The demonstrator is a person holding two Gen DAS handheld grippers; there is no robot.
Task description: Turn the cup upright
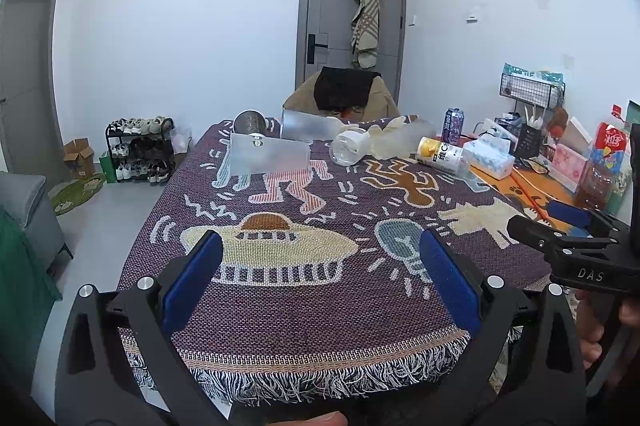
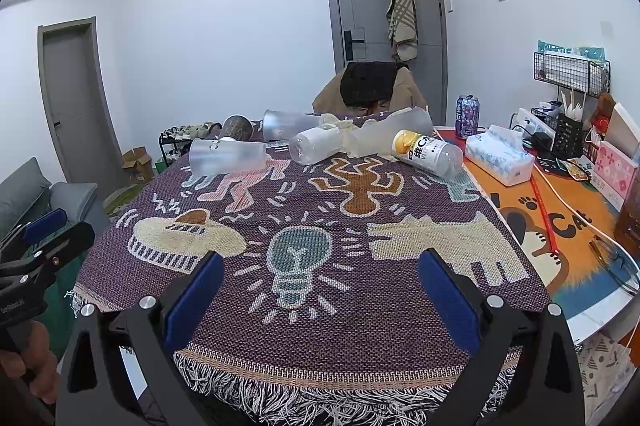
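Frosted cup [image 2: 228, 156] on its side near far left corner of woven cloth [image 2: 360, 306], touching dark tumbler [image 2: 237, 127]. Tipped bottles [image 2: 428, 148] along far edge. Left gripper [image 1: 320, 278] and right gripper [image 2: 320, 286] spread wide, empty, over near edge.

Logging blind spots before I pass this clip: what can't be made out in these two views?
- Pale cups at the table's far end: overlapping, so their count is unclear in both views.
- Dark cup: a frosted cup hides its lower part.
- Right gripper, left wrist view: frame edge cuts it.
- Bottle label: too small to read.
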